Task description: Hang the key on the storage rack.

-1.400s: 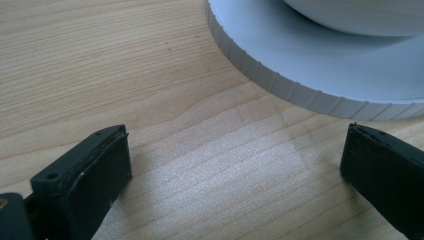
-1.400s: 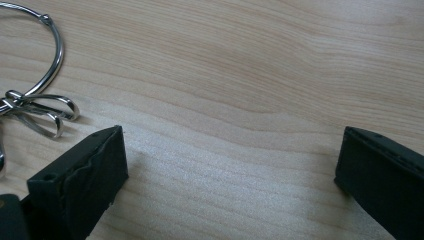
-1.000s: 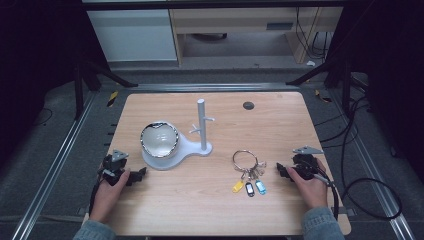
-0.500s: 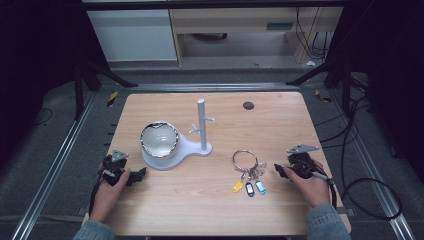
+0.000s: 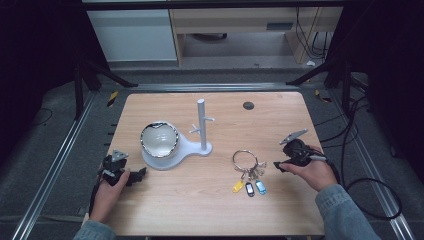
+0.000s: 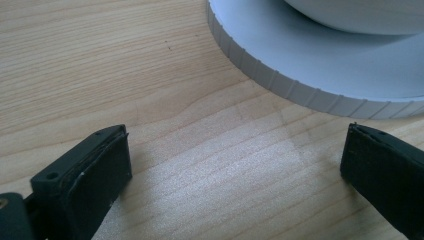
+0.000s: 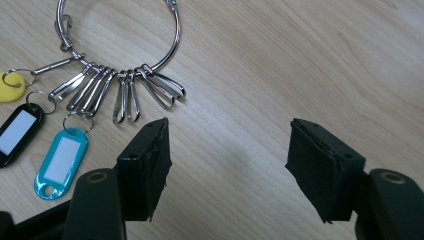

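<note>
The left gripper (image 5: 131, 175) rests on the counter (image 5: 190, 210), jaws apart and empty, just beside the white stand (image 5: 172, 152). The key ring (image 5: 245, 161) lies flat in the middle. The right gripper (image 5: 278, 165), jaws apart with nothing between them, has just been closing. The thin ring could slip away if pinched badly. The right gripper view shows small clips (image 7: 125, 95); the high view blurs them.

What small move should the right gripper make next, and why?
Probably ease the right gripper forward to the key ring. Its jaws, which have just been closing, stand open with nothing between them, just short of the ring's clips.
</note>
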### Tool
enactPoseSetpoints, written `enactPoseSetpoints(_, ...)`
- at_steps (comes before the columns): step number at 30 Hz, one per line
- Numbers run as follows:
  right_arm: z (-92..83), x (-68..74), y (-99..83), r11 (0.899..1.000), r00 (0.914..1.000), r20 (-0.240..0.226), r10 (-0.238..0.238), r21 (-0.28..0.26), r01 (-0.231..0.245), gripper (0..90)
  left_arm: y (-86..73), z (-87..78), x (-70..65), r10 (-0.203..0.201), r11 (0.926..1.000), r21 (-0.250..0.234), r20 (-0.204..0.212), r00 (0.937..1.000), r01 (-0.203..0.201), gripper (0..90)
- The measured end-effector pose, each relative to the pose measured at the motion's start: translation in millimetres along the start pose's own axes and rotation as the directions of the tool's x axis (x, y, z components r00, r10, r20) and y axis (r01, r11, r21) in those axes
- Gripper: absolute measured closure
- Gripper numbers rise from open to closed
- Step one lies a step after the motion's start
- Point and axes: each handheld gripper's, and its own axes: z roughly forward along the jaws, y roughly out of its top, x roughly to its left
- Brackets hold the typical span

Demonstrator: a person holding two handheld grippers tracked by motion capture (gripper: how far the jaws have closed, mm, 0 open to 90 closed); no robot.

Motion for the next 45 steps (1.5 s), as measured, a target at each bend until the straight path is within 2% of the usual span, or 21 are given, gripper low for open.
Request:
enactPoseSetpoints(1,-3.1,-1.4,6.2,1.0,0.9997,-0.007,-0.022,0.019,0.023,34.0,0.0,0.0,0.0,0.0,1.0,0.0,0.0,1.0,0.0,0.0)
enactPoseSetpoints(3,-4.0,-1.7,8.2,0.999,0.9995,-0.009,-0.031,0.026,0.031,34.3,0.0,0.0,0.0,0.0,1.0,0.0,0.0,1.0,0.0,0.0)
enactPoseSetpoints(6,-8.2,-2.9,17.6,0.995,0.9972,-0.018,-0.073,0.061,0.074,35.3,0.0,0.0,0.0,0.0,1.0,0.0,0.0,1.0,0.0,0.0)
enactPoseSetpoints(9,-10.0,-2.8,21.8,0.993,0.9958,-0.022,-0.089,0.076,0.09,36.6,0.0,0.0,0.0,0.0,1.0,0.0,0.0,1.0,0.0,0.0)
enactPoseSetpoints(14,-13.3,-3.1,33.9,0.983,0.9884,-0.052,-0.143,0.11,0.148,41.8,0.0,0.0,0.1,0.001,1.0,0.0,0.0,1.0,-0.001,0.0)
enactPoseSetpoints(19,-14.0,-3.5,43.5,0.975,0.9842,-0.063,-0.165,0.138,0.173,43.2,0.0,0.0,-0.1,-0.001,1.0,0.0,0.0,1.0,0.001,0.0)
enactPoseSetpoints(21,-11.9,-3.1,49.8,0.965,0.9778,-0.072,-0.197,0.162,0.206,44.7,0.0,0.0,0.0,-0.001,1.0,0.0,0.0,1.0,0.001,0.0)
enactPoseSetpoints(23,-11.4,-2.6,51.3,0.962,0.9761,-0.075,-0.204,0.167,0.214,46.0,0.0,0.0,0.0,-0.001,1.0,0.0,0.0,1.0,0.001,0.0)
enactPoseSetpoints(24,-9.5,-1.6,55.2,0.956,0.9705,-0.086,-0.225,0.173,0.237,47.6,0.0,0.0,-0.1,-0.001,1.0,0.0,0.0,1.0,0.001,0.0)
enactPoseSetpoints(27,-7.8,-0.6,57.9,0.951,0.9666,-0.094,-0.238,0.179,0.252,50.0,0.0,0.0,-0.1,-0.001,1.0,0.0,0.0,1.0,0.001,0.0)
enactPoseSetpoints(28,-5.3,1.1,60.9,0.942,0.9594,-0.108,-0.26,0.188,0.277,51.8,0.0,0.0,-0.1,-0.001,1.0,0.0,0.0,1.0,0.001,0.0)
enactPoseSetpoints(29,-5.3,1.1,60.9,0.942,0.9594,-0.108,-0.26,0.188,0.277,51.8,0.0,0.0,-0.1,-0.001,1.0,0.0,0.0,1.0,0.001,0.0)
enactPoseSetpoints(32,-1.1,5.2,66.1,0.928,0.9512,-0.126,-0.282,0.214,0.303,56.3,0.0,0.0,0.0,-0.001,1.0,0.0,0.0,1.0,0.001,0.0)
enactPoseSetpoints(33,-0.2,5.4,67.0,0.923,0.9458,-0.132,-0.297,0.216,0.32,57.5,0.0,0.0,0.0,-0.001,1.0,0.0,0.0,1.0,0.001,0.0)
enactPoseSetpoints(35,0.9,6.4,68.2,0.92,0.9442,-0.14,-0.298,0.22,0.323,58.9,0.0,0.0,0.0,-0.001,1.0,0.0,0.0,1.0,0.001,0.0)
enactPoseSetpoints(36,3.6,8.3,70.7,0.911,0.9357,-0.153,-0.318,0.223,0.346,63.2,0.0,0.0,0.0,-0.001,1.0,0.0,0.0,1.0,0.001,0.0)
enactPoseSetpoints(39,5.9,9.6,72.8,0.906,0.9312,-0.167,-0.324,0.229,0.356,66.6,0.1,0.0,0.0,-0.001,1.0,0.0,0.0,1.0,0.001,0.0)
enactPoseSetpoints(40,9.6,11.9,74.5,0.898,0.9249,-0.182,-0.334,0.236,0.371,69.8,0.1,0.0,0.0,-0.001,1.0,0.0,0.0,1.0,0.001,0.0)
enactPoseSetpoints(42,12.8,13.7,75.0,0.89,0.9189,-0.197,-0.342,0.247,0.384,73.4,0.1,0.0,0.1,0.0,1.0,0.0,0.0,1.0,0.0,0.0)
enactPoseSetpoints(43,12.8,13.7,75.0,0.89,0.9189,-0.197,-0.342,0.247,0.384,73.4,0.1,0.0,0.1,0.0,1.0,0.0,0.0,1.0,0.0,0.0)
enactPoseSetpoints(45,17.5,15.4,75.0,0.88,0.9133,-0.207,-0.351,0.26,0.397,75.6,0.1,0.0,0.1,0.0,1.0,0.0,0.0,1.0,0.0,0.0)
